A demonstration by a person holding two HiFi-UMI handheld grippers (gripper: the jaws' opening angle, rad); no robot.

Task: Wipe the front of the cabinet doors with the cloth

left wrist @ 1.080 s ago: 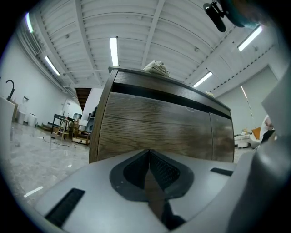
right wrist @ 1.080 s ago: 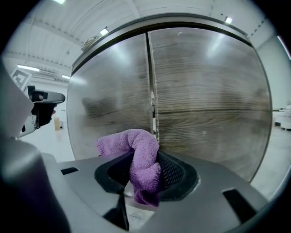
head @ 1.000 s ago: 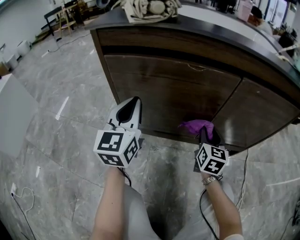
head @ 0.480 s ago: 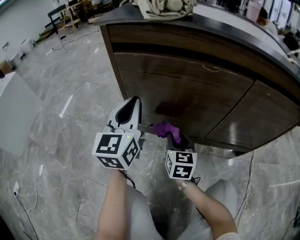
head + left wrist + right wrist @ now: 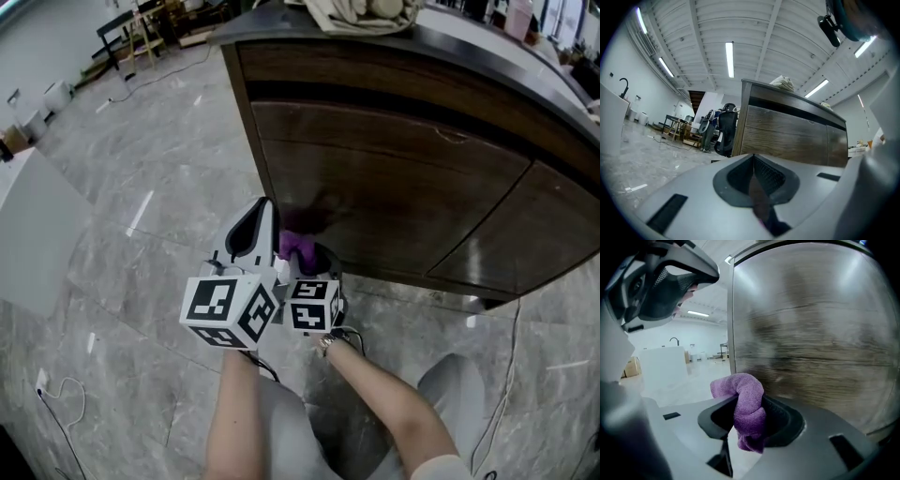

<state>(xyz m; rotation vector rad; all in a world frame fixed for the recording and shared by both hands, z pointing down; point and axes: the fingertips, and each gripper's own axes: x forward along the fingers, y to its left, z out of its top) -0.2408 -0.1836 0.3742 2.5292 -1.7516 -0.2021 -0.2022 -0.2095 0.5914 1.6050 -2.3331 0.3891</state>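
The purple cloth point(image 5: 746, 404) is bunched between the jaws of my right gripper point(image 5: 750, 420), which is shut on it. In the head view the cloth point(image 5: 295, 246) sits low against the left end of the dark wooden cabinet door point(image 5: 394, 202), with the right gripper point(image 5: 302, 255) just behind it. The same door point(image 5: 815, 333) fills the right gripper view, close and blurred. My left gripper point(image 5: 253, 227) hovers right beside the right one, jaws shut with nothing between them. In the left gripper view, the left gripper point(image 5: 753, 185) points toward the cabinet's point(image 5: 787, 133) left corner.
A second door point(image 5: 520, 244) lies to the right. The dark countertop point(image 5: 487, 56) carries a heap of beige fabric point(image 5: 361, 11). Grey marble floor point(image 5: 131, 187) spreads to the left. A cable point(image 5: 506, 366) trails on the floor at right. The person's knees point(image 5: 281, 431) are below the grippers.
My right gripper has swept the purple cloth leftward along the bottom of the cabinet door, from its right part to its left end, ending beside the left gripper. The left gripper barely moved.
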